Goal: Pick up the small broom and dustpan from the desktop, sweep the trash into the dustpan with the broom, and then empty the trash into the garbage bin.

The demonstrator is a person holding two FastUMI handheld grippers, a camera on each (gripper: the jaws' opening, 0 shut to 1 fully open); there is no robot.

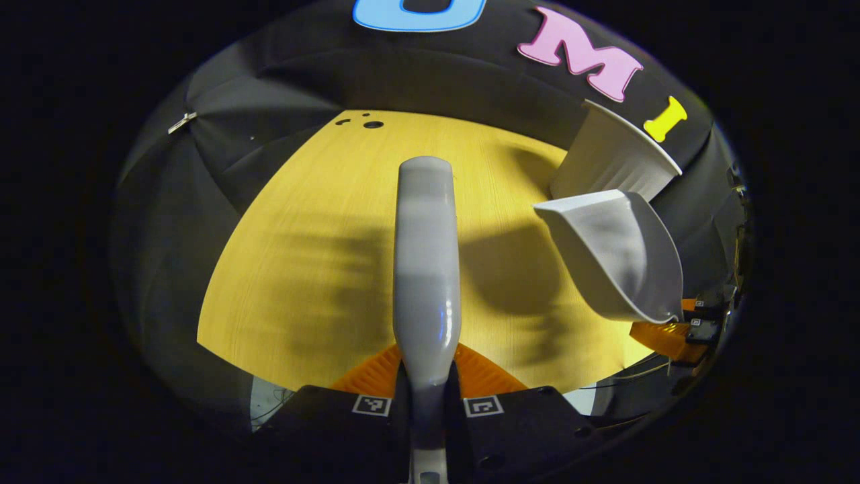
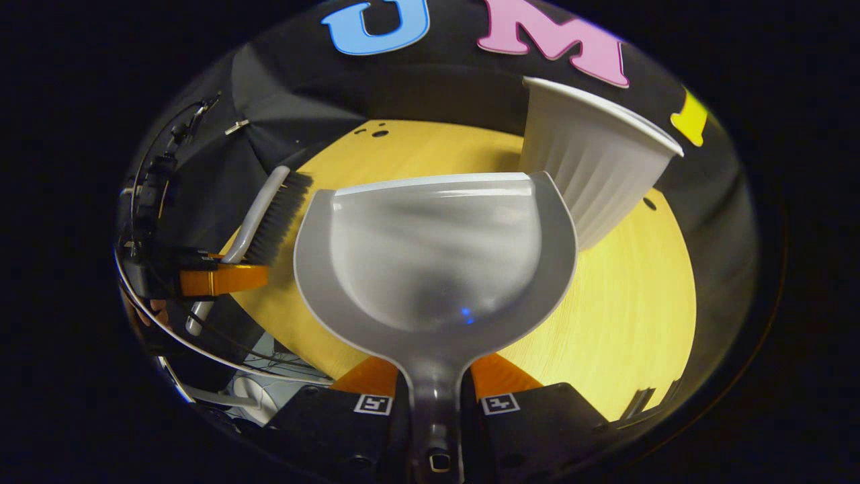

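Clamped between the left fingers: grey broom handle, pointing straight out above the yellow desk. Clenched in the right fingers: dustpan stem, scoop raised off the desk, mouth just beside the white ribbed bin. Bin at the far right desk edge, against the wall. Open desk to the left; broom bristles beside the pan's left rim.

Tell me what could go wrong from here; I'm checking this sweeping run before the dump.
1. The dustpan is held by its thin handle in the right tool, so it may twist when tipped.
2. Its front edge sits close to the white bin, so it could knock the bin.
3. The broom is raised in the left tool beside the pan, so the two could collide.
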